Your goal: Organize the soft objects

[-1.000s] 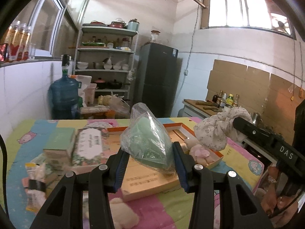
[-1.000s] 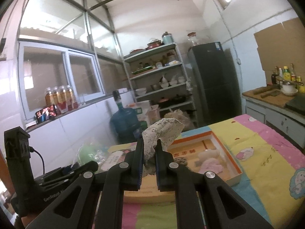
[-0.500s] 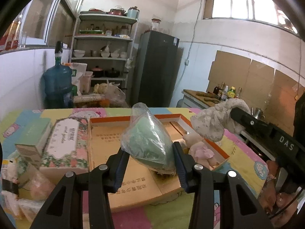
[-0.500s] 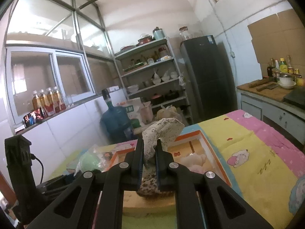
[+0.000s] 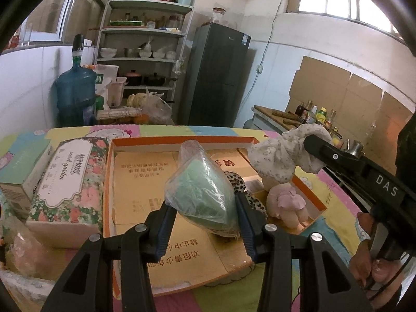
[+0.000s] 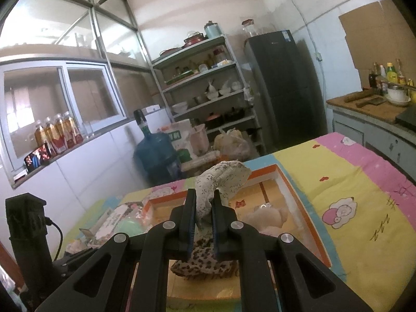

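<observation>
Writing: "DAS" on the right tongs (image 5: 306, 140) body; "send garden" on the floral tissue box (image 5: 67, 182), left of frame.
Left tongs (image 5: 205, 215): clamped on the bagged green item (image 5: 202, 192), frame centre, above the orange-rimmed box (image 5: 182, 140).
Right tongs: pressed together on the floral cloth (image 6: 221, 179), centre, above the leopard-print piece (image 6: 205, 262).

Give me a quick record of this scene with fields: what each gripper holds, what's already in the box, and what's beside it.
left gripper: shut on green item in clear plastic bag, over the box
right gripper: shut on floral fabric scrunchie, over the box
container: shallow orange-rimmed cardboard box on a cartoon-print cloth
already in box: leopard-print fabric piece, pale pink plush toy
left of box: floral tissue pack, pale green carton
</observation>
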`<act>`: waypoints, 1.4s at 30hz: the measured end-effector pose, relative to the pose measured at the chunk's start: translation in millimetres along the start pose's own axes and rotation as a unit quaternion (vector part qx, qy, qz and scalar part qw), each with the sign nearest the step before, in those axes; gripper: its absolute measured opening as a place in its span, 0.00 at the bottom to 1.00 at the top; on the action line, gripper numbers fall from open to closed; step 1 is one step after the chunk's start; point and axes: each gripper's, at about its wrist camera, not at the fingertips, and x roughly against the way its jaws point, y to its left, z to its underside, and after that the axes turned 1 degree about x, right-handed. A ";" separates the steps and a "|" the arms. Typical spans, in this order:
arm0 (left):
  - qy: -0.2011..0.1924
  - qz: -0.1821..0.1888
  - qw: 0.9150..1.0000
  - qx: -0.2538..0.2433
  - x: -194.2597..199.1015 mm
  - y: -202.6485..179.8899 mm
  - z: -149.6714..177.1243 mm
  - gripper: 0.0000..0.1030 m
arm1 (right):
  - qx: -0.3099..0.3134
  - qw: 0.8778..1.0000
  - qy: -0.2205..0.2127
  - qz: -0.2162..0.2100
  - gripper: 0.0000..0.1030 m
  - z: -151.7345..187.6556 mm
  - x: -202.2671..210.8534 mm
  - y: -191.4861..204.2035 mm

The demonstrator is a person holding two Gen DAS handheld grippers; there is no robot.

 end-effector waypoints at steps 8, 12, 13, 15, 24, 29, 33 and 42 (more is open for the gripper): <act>0.012 -0.003 1.000 0.001 -11.0 -2.7 -1.5 0.45 | -0.001 1.000 0.014 -0.006 0.10 2.2 -13.1 -2.9; 0.022 -0.001 1.000 0.002 -16.8 -2.8 -0.4 0.45 | -0.001 1.000 0.029 -0.004 0.10 5.7 -18.7 -3.0; 0.024 0.000 1.000 0.002 -18.1 -2.1 -0.6 0.45 | 0.000 0.999 0.035 -0.001 0.10 7.0 -20.4 -2.8; 0.033 0.003 0.999 0.005 -21.6 -0.9 0.3 0.45 | 0.000 0.999 0.047 0.001 0.10 9.6 -23.6 -2.8; 0.069 0.011 0.997 0.020 -34.7 3.3 6.0 0.50 | -0.003 0.996 0.084 0.014 0.13 22.8 -32.5 -10.4; 0.065 0.001 0.998 0.022 -33.1 3.4 5.2 0.67 | -0.010 0.995 0.095 0.019 0.22 26.6 -33.4 -14.6; 0.057 0.006 0.998 0.029 -30.0 4.8 5.4 0.73 | -0.011 0.996 0.091 0.023 0.36 27.0 -30.1 -14.4; 0.027 0.004 1.000 0.015 -11.6 -0.6 2.4 0.77 | -0.001 0.996 0.077 0.051 0.54 25.7 -17.7 -11.1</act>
